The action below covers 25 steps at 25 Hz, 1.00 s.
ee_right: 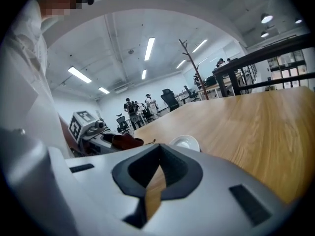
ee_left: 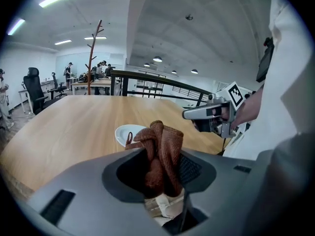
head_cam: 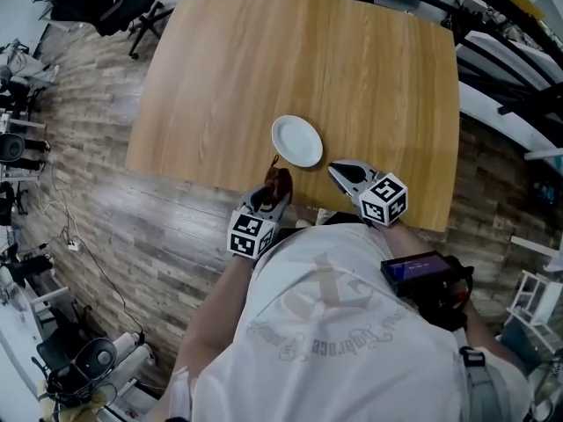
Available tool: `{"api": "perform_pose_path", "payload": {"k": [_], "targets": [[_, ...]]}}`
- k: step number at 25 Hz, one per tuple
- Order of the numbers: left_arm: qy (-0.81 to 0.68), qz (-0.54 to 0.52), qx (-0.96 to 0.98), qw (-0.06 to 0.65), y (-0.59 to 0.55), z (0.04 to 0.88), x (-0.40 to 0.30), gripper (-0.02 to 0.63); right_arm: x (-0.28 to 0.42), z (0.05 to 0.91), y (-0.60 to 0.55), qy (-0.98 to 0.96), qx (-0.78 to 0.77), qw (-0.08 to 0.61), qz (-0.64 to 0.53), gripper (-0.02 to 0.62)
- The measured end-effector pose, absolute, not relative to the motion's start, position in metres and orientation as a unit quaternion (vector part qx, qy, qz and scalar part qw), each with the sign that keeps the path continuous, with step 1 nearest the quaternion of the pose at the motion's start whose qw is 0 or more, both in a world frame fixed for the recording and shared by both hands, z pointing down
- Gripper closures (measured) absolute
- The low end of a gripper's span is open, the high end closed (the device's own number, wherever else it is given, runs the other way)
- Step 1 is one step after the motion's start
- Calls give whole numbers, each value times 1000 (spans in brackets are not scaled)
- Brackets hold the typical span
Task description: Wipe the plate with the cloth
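Note:
A small white plate (head_cam: 296, 141) sits on the wooden table (head_cam: 369, 69) near its front edge. My left gripper (head_cam: 276, 185) is shut on a crumpled brown cloth (head_cam: 280, 180), held just short of the plate's near rim. In the left gripper view the cloth (ee_left: 160, 154) bulges up between the jaws, with the plate (ee_left: 127, 133) behind it. My right gripper (head_cam: 340, 172) hovers right of the plate, jaws together and nothing in them. The right gripper view shows the plate (ee_right: 184, 142) ahead and the cloth (ee_right: 125, 141) to its left.
Office chairs (head_cam: 123, 5) stand past the table's far left corner. Racks and shelving (head_cam: 510, 69) run along the right side. Cables and equipment (head_cam: 26, 139) lie on the wood floor at left. People stand far off in the room (ee_right: 138, 107).

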<state>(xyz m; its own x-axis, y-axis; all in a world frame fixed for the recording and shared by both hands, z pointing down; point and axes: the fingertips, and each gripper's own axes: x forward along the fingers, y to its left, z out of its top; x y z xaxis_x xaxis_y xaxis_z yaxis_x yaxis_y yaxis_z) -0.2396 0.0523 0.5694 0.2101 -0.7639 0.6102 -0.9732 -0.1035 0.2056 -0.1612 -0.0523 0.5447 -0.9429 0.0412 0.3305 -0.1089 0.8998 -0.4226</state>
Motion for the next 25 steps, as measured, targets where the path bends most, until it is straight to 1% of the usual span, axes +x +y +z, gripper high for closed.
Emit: {"api": "perform_pose_path", "payload": {"k": [3, 10, 15, 25], "targets": [[-592, 200, 726, 289, 31, 578, -241, 437, -163, 556, -56, -961, 2, 173, 214, 583], [-557, 241, 745, 277, 5, 587, -244, 437, -159, 567, -66, -956, 30, 164, 243, 583], [-524, 269, 762, 269, -18, 593, -239, 437, -144, 578, -76, -948, 69, 164, 263, 583], [-453, 312, 799, 243, -78, 613, -218, 437, -124, 588, -106, -935, 142, 141, 292, 583]]}}
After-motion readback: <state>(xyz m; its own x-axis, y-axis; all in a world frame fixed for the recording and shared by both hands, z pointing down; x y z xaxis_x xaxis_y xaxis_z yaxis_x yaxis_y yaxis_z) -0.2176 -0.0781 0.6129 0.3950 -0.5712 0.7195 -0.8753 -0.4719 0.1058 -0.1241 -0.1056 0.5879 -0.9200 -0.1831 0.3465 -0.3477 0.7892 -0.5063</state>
